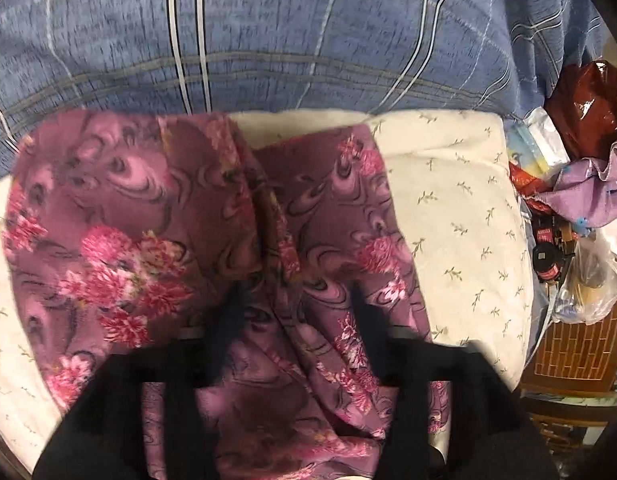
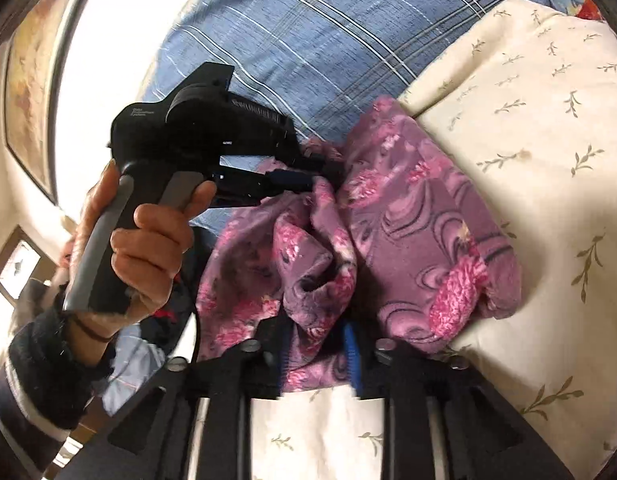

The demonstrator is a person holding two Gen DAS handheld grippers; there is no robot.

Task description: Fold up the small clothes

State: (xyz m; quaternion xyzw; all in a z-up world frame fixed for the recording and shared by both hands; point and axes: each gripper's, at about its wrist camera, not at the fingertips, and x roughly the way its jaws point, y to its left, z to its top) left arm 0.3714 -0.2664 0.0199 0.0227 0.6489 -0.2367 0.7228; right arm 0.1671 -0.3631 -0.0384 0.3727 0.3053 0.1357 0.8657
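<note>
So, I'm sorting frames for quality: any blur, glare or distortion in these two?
Left wrist view: motion-smeared purple floral garment and checked blue bedcover, fisheye bending at the edges. Right wrist view: sharper, but the window top left is blown out white.

A small garment [image 1: 212,216] lies bunched on a quilt [image 1: 460,200] at the centre of the left wrist view, the quilt showing to its right and lower left. Behind both, across the top of the frame, spreads a bedsheet [image 1: 268,32]. At the right edge, beyond the quilt, bags and loose items [image 1: 580,208] are piled above a cabinet [image 1: 576,356]. The left gripper [image 1: 296,300] sits at bottom centre, its fingers over the garment (cloth runs between them). In the right wrist view, a hand [image 2: 144,248] holds the left gripper's handle at middle left; the right gripper [image 2: 316,340] sits at bottom centre, at the garment's near edge.
</note>
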